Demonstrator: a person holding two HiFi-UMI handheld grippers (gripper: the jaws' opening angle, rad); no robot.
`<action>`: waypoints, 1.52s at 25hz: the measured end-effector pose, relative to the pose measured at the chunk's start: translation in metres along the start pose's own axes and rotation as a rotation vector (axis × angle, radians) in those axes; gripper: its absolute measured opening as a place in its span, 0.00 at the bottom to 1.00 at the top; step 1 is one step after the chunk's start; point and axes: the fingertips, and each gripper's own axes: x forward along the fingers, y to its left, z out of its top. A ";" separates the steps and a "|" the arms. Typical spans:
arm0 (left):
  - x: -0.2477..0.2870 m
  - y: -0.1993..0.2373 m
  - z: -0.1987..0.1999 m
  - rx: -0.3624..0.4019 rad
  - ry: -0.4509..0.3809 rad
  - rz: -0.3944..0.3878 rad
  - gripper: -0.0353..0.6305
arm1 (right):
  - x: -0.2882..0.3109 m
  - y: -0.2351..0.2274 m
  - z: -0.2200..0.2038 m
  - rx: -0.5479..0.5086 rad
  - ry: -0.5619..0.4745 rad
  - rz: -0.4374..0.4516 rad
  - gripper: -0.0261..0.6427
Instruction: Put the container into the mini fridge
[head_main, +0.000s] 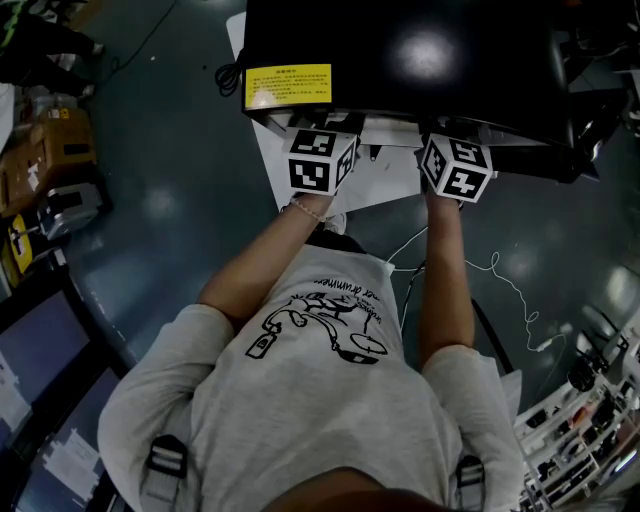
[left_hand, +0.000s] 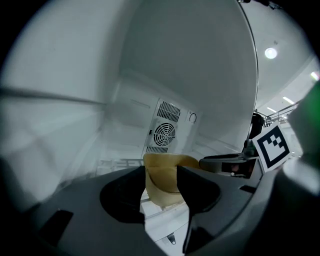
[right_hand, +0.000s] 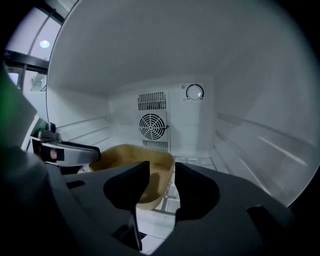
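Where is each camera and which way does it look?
Head view: on the person's head, looking down at the mini fridge; shirt and both arms show.
Left gripper view: on the left gripper, facing into the fridge; its open jaws show.
Right gripper view: on the right gripper, facing in too.
Both share the container and fan.

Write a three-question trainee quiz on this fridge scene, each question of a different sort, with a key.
1. True or false: the container lies outside the fridge.
2. On the fridge's back wall sits: A a fan grille, B a lamp, C a bottle.
3. How do the jaws of the left gripper and right gripper stand?
Key: 1 false; 2 A; 3 apart, each astride the container's wall.
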 end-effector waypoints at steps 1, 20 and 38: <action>-0.002 -0.001 0.001 -0.001 -0.003 -0.002 0.35 | -0.003 0.001 0.001 -0.002 -0.004 -0.001 0.27; -0.045 -0.049 0.011 0.058 -0.048 -0.141 0.35 | -0.068 0.046 0.013 -0.045 -0.104 0.063 0.24; -0.112 -0.090 0.032 0.160 -0.117 -0.329 0.22 | -0.140 0.102 0.017 -0.072 -0.161 0.186 0.16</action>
